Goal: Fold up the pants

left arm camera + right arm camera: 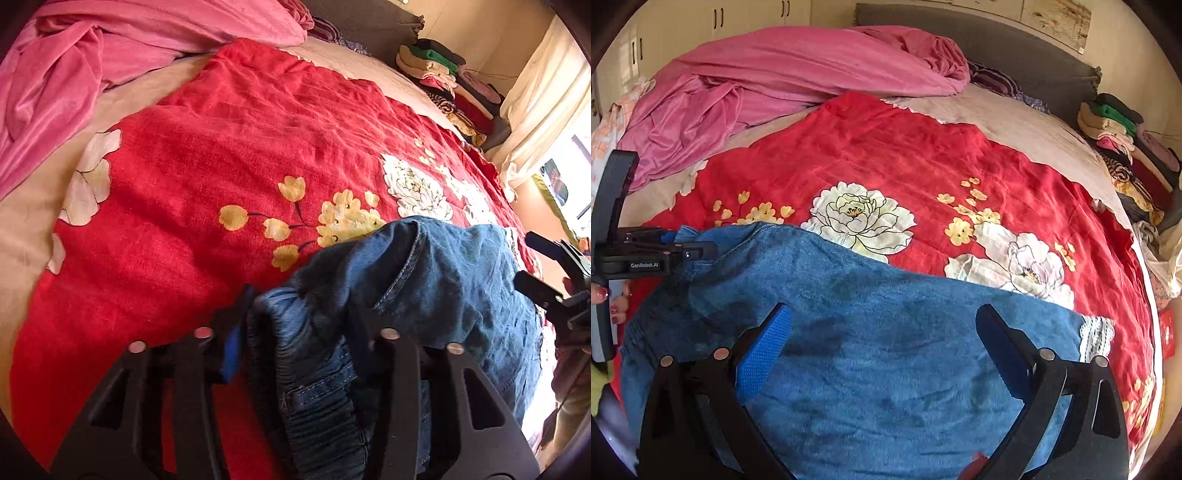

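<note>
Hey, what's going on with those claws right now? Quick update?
Left gripper shut on jeans waistband. Right gripper open above jeans. Jeans spread on red blanket. Nothing in the way.

Warm daylight is coming in from the right, glaring off the curtain; fisheye bending and dark vignetting are warping both views' edges.

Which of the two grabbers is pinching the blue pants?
The left gripper: its jaws are shut on the bunched waistband of the pants. The right gripper hangs wide open above them, holding nothing.
</note>
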